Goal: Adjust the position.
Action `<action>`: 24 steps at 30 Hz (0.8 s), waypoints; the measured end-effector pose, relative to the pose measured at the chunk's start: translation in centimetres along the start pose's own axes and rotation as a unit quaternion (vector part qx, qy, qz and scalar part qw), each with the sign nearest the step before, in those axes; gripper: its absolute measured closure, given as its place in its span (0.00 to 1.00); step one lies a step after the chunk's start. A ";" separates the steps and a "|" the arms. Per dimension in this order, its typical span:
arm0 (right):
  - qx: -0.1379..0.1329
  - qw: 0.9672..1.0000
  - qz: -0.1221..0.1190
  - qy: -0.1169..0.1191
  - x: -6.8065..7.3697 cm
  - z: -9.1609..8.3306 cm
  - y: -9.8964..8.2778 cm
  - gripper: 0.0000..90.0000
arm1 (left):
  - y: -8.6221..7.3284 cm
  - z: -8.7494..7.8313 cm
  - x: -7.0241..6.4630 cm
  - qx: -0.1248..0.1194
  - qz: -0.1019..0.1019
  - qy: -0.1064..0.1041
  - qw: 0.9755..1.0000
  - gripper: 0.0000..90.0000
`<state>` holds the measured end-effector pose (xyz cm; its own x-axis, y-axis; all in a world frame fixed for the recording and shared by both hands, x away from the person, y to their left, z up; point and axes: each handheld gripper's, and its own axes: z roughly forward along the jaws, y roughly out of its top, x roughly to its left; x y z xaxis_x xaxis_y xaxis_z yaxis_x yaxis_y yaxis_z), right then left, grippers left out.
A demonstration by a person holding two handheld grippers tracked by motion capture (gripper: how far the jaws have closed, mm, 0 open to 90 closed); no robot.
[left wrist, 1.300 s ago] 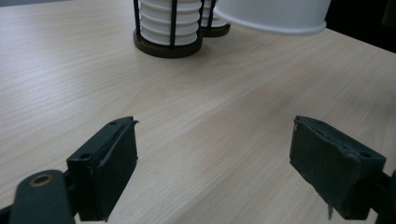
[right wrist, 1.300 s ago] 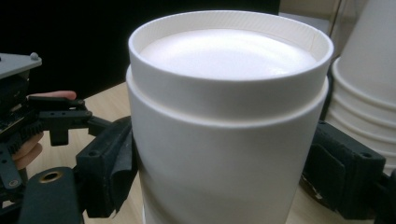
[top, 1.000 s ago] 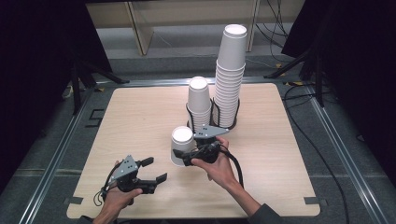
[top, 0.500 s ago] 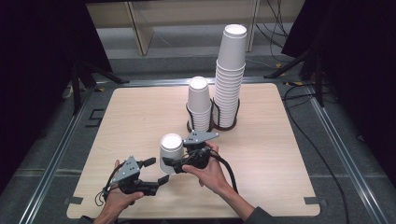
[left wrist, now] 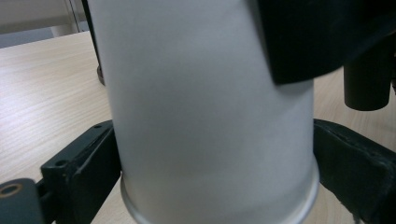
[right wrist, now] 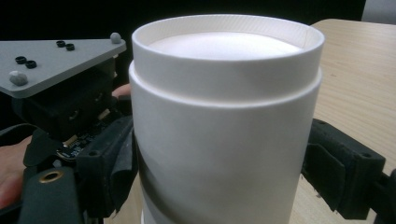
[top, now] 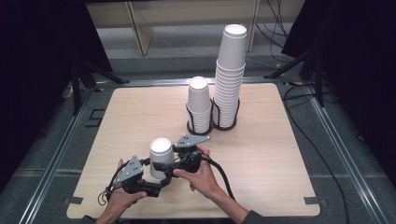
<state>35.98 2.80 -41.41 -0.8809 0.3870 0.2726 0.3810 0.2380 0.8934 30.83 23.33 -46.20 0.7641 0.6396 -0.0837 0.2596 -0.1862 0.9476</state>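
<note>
The left gripper (top: 156, 183) had just been opening; its jaws flanked the base of 1 inverted white cup (top: 161, 157) near the table's (top: 280, 154) front edge. The right gripper (top: 175, 163) clamped the cup's upper wall.

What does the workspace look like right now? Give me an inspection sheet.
Surface: wooden table, bare at the right.
Job's things: white cup, upside down; short stack and tall stack in wire holders.
Clutter: nothing seen.
Grippers: right gripper clamps the cup; left gripper has just been opening, cup between its jaws, contact unclear.
Cables: gripper cable; floor cables.
Surroundings: dark curtains.
</note>
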 end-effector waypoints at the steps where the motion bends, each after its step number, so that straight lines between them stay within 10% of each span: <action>1: -0.003 1.000 0.001 0.002 0.0 0.1 0.0 0.20 | 0.0 0.0 0.0 0.000 0.000 0.000 1.000 0.05; 15: -0.006 1.000 0.010 0.024 0.0 0.4 -0.5 0.19 | 0.0 -0.1 -0.2 0.000 0.006 0.002 1.000 0.08; 24: 0.040 0.998 0.013 0.043 -0.4 -0.9 0.1 0.17 | 0.1 -0.3 -0.4 0.022 0.055 -0.004 0.998 0.11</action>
<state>36.10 1.86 -41.08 -0.8899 0.3176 0.3275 0.4219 0.3001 0.8555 30.40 23.27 -45.99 0.7941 0.6075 0.0181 0.1995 -0.2887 0.9364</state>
